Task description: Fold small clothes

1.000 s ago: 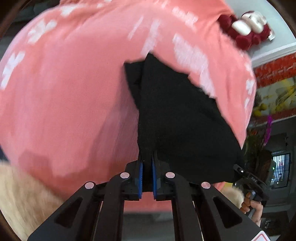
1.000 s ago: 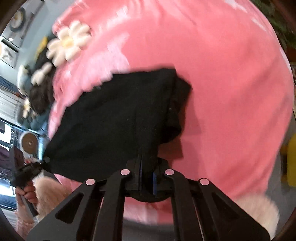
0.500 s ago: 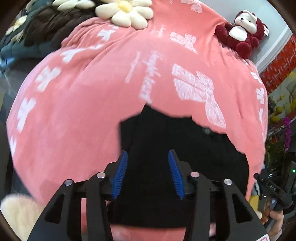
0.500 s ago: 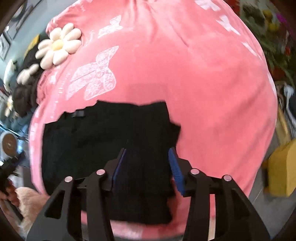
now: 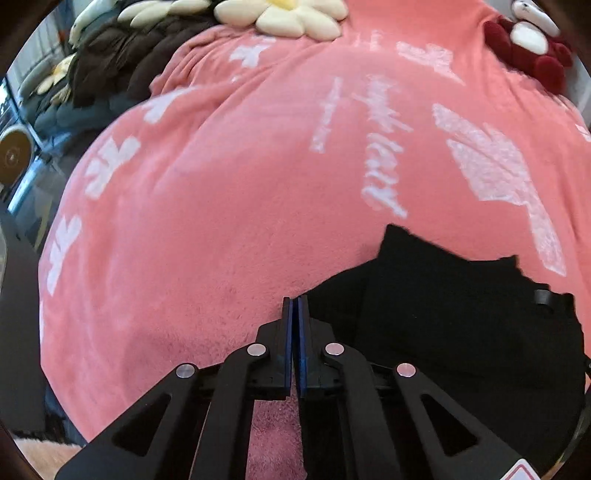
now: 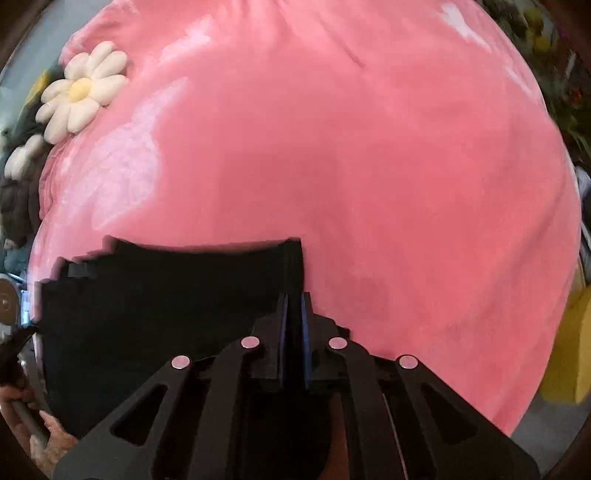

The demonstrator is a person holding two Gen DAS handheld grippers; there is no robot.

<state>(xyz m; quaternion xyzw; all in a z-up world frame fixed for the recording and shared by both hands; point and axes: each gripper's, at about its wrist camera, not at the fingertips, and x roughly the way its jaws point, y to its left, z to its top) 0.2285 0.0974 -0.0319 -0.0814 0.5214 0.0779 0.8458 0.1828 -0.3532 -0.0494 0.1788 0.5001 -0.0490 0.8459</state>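
A small black garment (image 5: 454, 325) lies on a pink blanket (image 5: 221, 206), at the lower right of the left wrist view. My left gripper (image 5: 294, 306) is shut with nothing between its blue pads, just off the garment's left edge. In the right wrist view the black garment (image 6: 159, 306) fills the lower left. My right gripper (image 6: 293, 302) is shut on the garment's right edge, with dark cloth between the pads.
A daisy-shaped cushion (image 5: 291, 14) and dark clothes (image 5: 122, 55) lie at the blanket's far left. A red and white plush toy (image 5: 532, 44) sits at the far right. A yellow object (image 6: 569, 354) stands off the blanket's right edge.
Both grippers were shut on the garment, opened over it half a second ago, and are shut again. The left one has moved to the garment's left side; the right one holds its right edge.
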